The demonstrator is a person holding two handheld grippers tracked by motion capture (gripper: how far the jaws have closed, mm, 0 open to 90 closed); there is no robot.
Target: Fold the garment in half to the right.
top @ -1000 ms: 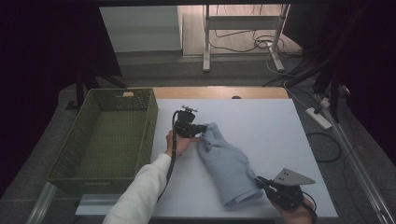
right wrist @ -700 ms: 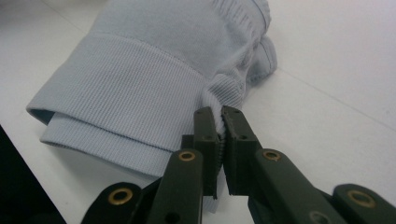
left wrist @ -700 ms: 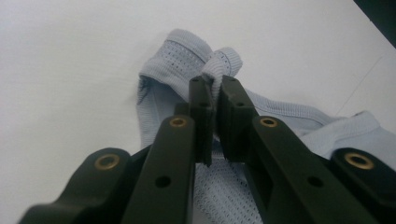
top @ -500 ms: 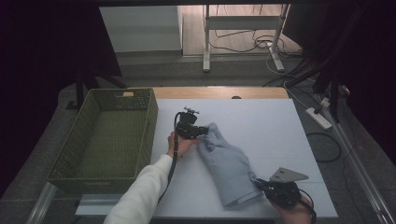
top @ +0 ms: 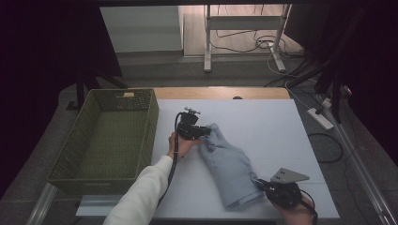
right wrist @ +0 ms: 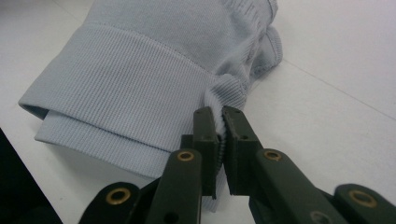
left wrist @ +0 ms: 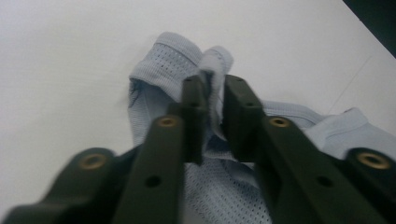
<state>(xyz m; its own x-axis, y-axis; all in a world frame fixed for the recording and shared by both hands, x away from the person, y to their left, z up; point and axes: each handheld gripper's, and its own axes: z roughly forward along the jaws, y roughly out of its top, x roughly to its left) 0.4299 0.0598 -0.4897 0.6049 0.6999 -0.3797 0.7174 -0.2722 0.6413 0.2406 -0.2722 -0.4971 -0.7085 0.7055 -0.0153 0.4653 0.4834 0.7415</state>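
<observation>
White tabletop [top: 263, 126] fills the middle of the high view, with a dim floor, cables and a stand's legs beyond its far edge. Nearest, at the tabletop's near right corner, the right gripper [top: 264, 185] sits in a hand. In the right gripper view its jaws are clamped on a pinch of the ribbed hem of a pale blue garment [top: 230, 164], the fabric squeezed thin between the pads. That garment lies folded into a long bundle running from the near right part of the tabletop diagonally toward its centre, with the hem at the near end.

At the bundle's far end, about the middle of the tabletop, the left gripper [top: 205, 132] is held by a hand in a white sleeve [top: 141, 197] that comes in from the near edge. Its jaws have just been opening. The left gripper view shows them slightly apart with a fold of mesh cloth standing between them, no longer pinched.

Along the tabletop's left edge stands a green woven basket [top: 75, 145].
</observation>
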